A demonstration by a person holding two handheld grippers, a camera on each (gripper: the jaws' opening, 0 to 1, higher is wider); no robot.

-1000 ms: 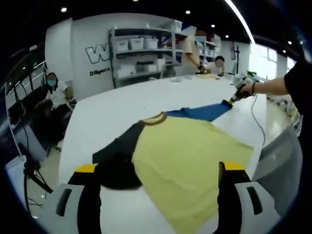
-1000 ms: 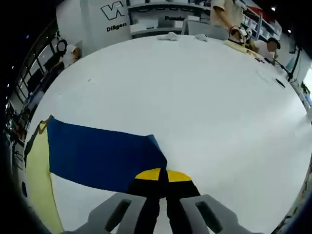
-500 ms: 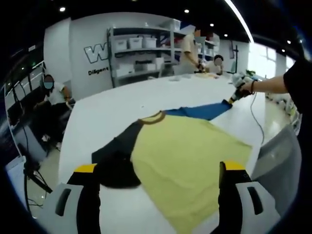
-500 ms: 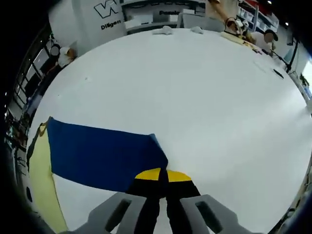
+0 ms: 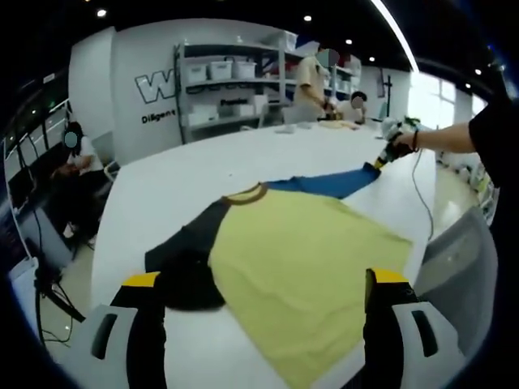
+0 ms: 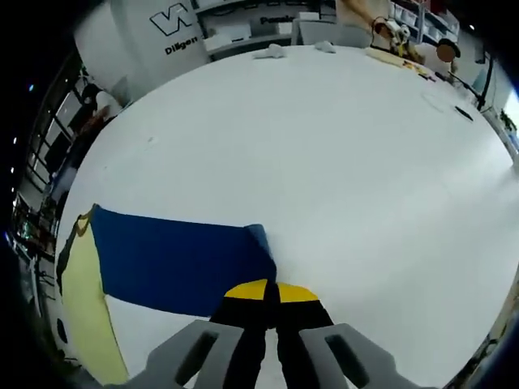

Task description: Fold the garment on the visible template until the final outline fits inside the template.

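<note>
**Inspector:** Largest item first?

**Recorder:** White table [image 5: 186, 174], broad, rounded at the edges. Spread flat on it, the garment [image 5: 312, 259]: a T-shirt with yellow body, brown collar [image 5: 246, 193] at the far side, black sleeve [image 5: 182, 263] at near left, blue sleeve [image 5: 340, 182] stretched out to the far right.

**Inspector:** Template?

**Recorder:** Cannot be made out on the table surface.

**Inspector:** Right gripper?

**Recorder:** Right gripper [image 6: 270, 293] clenched on the cuff end of the blue sleeve, jaws pressed together over the fabric. Seen also from the left gripper view at far right, held in a hand [image 5: 403, 143] at the sleeve tip.

**Inspector:** Left gripper?

**Recorder:** Left gripper [image 5: 263, 284] released, jaws wide apart, poised above the near part of the garment, black sleeve by the left jaw. Contact with fabric not apparent.

**Inspector:** Background?

**Recorder:** Shelving [image 5: 231, 81] with white bins against the far wall; people seated and standing beyond the table.
</note>
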